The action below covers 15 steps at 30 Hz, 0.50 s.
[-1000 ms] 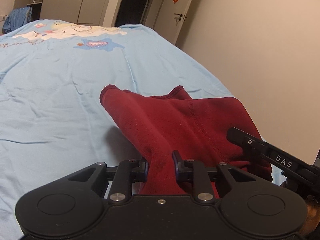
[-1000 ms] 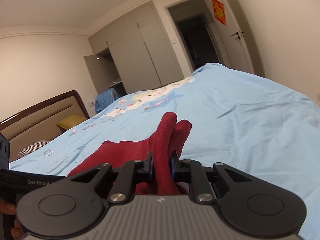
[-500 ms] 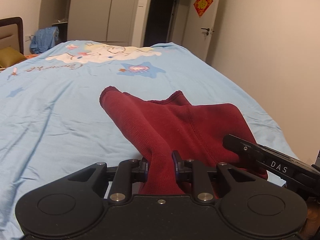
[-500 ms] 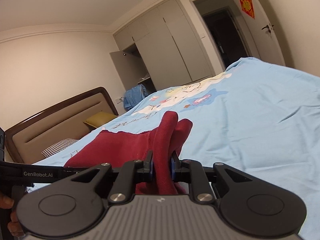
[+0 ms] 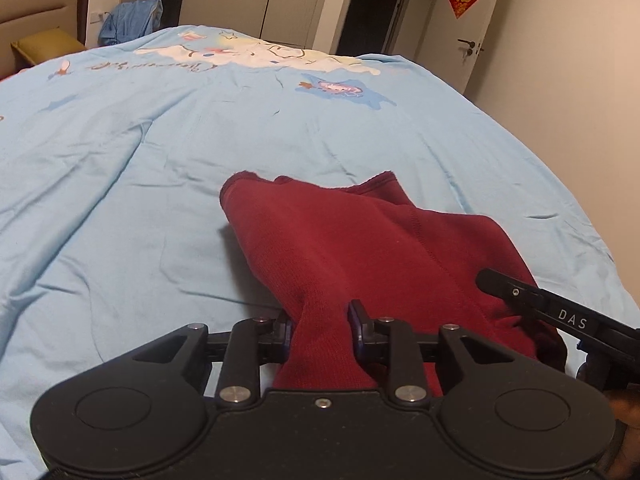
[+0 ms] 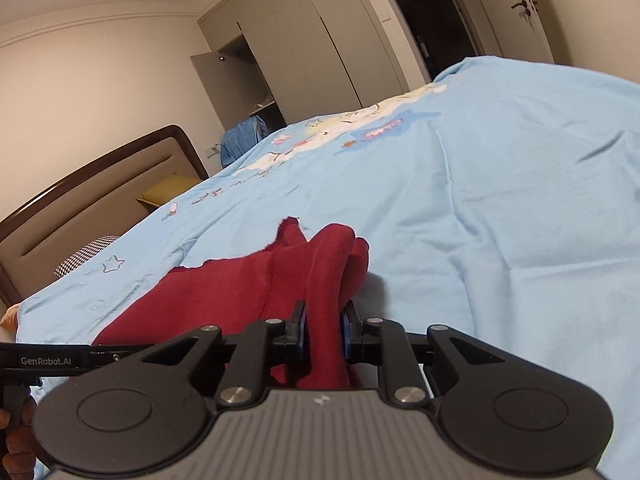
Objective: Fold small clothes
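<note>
A small dark red knit garment (image 5: 360,236) hangs stretched between both grippers above the light blue bed sheet (image 5: 160,128). My left gripper (image 5: 320,322) is shut on one bunched edge of it. The other gripper's black finger shows at the right of the left wrist view. In the right wrist view the same red garment (image 6: 256,280) runs off to the left, and my right gripper (image 6: 323,330) is shut on its other bunched edge. Its far folds droop toward the sheet (image 6: 500,200).
A brown padded headboard (image 6: 92,184) with a yellow pillow (image 6: 168,194) and a checked pillow (image 6: 86,252) lies at the bed's left end. Grey wardrobes (image 6: 316,52), a dark doorway (image 5: 380,4) and a white door (image 5: 476,32) stand beyond. A hand (image 6: 16,444) holds the left gripper.
Both grippers have tipped down and come closer to the sheet, still shut on the red garment. The garment now hangs lower and more spread out over the bed.
</note>
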Each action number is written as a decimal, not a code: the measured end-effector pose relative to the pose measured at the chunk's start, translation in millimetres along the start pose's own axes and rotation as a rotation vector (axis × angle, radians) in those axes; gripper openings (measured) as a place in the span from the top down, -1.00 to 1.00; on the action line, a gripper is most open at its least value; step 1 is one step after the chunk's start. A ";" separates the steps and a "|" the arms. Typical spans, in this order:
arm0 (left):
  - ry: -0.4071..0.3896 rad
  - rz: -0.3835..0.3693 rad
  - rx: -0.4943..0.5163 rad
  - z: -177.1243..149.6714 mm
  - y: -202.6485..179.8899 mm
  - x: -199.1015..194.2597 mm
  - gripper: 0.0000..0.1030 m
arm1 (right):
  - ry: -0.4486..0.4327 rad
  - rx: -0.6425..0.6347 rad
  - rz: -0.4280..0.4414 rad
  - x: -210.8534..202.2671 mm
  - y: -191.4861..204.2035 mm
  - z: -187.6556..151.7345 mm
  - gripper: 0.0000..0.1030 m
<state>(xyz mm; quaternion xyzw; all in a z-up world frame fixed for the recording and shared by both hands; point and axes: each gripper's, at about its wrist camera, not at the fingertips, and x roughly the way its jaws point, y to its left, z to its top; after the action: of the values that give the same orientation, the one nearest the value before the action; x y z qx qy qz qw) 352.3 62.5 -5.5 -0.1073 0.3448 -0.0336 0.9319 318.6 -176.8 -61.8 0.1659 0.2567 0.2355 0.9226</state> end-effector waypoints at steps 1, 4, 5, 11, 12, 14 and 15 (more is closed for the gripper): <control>0.000 0.007 0.007 -1.0 -0.9 4.1 0.37 | 0.000 -0.004 -0.001 1.1 -1.4 -2.4 0.60; -0.009 0.022 0.026 -6.4 -1.9 9.6 0.33 | -0.002 -0.008 -0.004 2.4 -0.9 -6.7 0.56; -0.012 0.022 0.024 -7.1 -1.1 10.6 0.33 | -0.002 -0.005 -0.003 3.1 -1.1 -6.6 0.55; -0.023 0.015 0.006 -6.2 2.4 10.0 0.30 | -0.003 0.017 0.006 1.3 -1.8 -5.1 0.44; -0.024 0.018 0.006 -6.0 1.7 9.3 0.28 | -0.005 0.017 0.003 0.6 -1.4 -5.0 0.42; -0.025 0.023 0.003 -5.7 0.6 6.5 0.26 | -0.010 0.017 -0.005 -2.7 -0.7 -4.8 0.27; -0.025 0.028 0.002 -5.4 -0.2 4.8 0.19 | -0.013 0.016 -0.010 -4.8 -0.7 -4.6 0.24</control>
<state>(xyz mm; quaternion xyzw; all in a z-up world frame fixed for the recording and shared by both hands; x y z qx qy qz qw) 352.4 60.7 -12.4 -0.1021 0.3348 -0.0196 0.9365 312.7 -179.0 -64.0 0.1737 0.2533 0.2277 0.9240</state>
